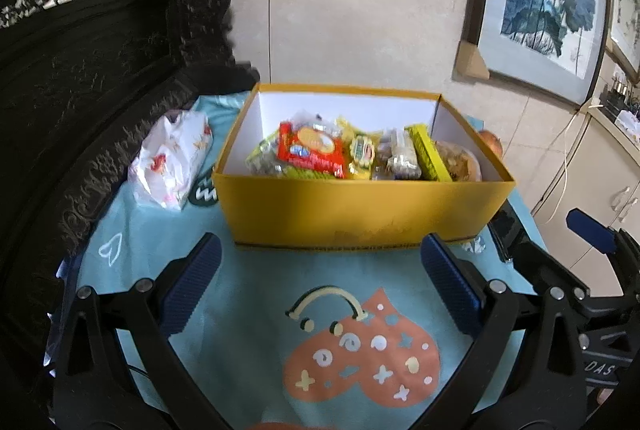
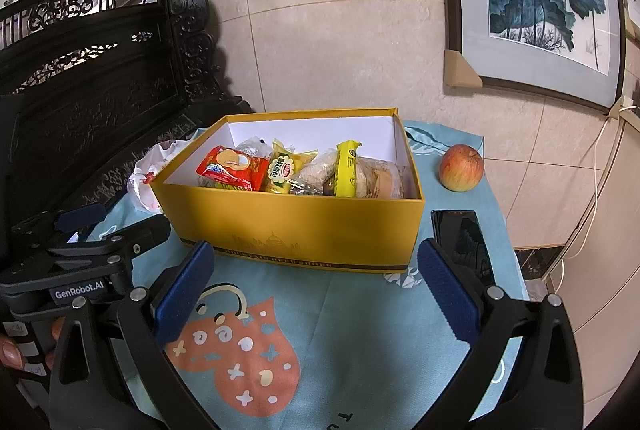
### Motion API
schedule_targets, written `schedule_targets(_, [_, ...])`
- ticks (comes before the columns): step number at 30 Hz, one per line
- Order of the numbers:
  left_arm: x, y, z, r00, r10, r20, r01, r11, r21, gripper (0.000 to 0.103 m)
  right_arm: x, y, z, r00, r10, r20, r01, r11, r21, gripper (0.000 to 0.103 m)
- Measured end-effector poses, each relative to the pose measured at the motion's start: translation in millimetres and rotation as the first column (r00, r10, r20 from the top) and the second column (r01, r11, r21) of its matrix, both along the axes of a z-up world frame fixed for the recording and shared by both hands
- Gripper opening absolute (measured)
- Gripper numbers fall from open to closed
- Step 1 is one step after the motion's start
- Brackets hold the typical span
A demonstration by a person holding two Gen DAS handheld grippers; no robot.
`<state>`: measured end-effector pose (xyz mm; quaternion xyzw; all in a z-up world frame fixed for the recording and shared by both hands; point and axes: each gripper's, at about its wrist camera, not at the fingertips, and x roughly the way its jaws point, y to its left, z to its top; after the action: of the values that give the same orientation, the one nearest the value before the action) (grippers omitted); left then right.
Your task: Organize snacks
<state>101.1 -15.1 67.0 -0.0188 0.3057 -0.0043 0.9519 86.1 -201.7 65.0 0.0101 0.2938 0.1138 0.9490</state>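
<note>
A yellow cardboard box (image 1: 360, 208) (image 2: 304, 226) stands on the light blue tablecloth (image 1: 248, 310) (image 2: 352, 310). It holds several wrapped snacks: a red biscuit packet (image 1: 316, 150) (image 2: 232, 166), a small yellow sachet (image 1: 362, 154) (image 2: 282, 170), a yellow bar (image 1: 430, 152) (image 2: 347, 170) and clear-wrapped breads (image 2: 380, 180). My left gripper (image 1: 320, 258) hovers open just in front of the box, holding nothing. My right gripper (image 2: 316, 262) is open too, empty, near the box's front wall. The left gripper (image 2: 80, 222) also shows at the left of the right wrist view.
A white plastic bag (image 1: 170, 160) (image 2: 146, 176) lies left of the box. An apple (image 2: 461, 168) sits to the box's right, with a black phone (image 2: 462, 242) in front of it. Dark carved furniture (image 1: 80, 90) stands on the left; a tiled wall (image 1: 360, 22) rises behind.
</note>
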Motion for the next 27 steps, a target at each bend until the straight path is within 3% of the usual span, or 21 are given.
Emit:
schedule_targets(3, [-5.0,-4.3,1.3,0.999,0.018,0.044,-0.020,0.998,0.052,0.101,0.1,0.0,-0.8,1.000,0.001,-0.002,-0.001,1.000,-0.003,0.102])
schedule_targets(10, [2.2,0.2,-2.1,1.000,0.017,-0.017,-0.017,1.000,0.018,0.101,-0.2,0.9,-1.6,1.000,0.000,-0.004,0.000,1.000,-0.007,0.102])
schedule_targets(27, [-2.1,0.7,-2.1,0.999,0.033,-0.014,-0.033,0.999,0.023,0.101,-0.2,1.7,-3.3,1.000,0.000,-0.008,0.000,1.000,-0.010,0.102])
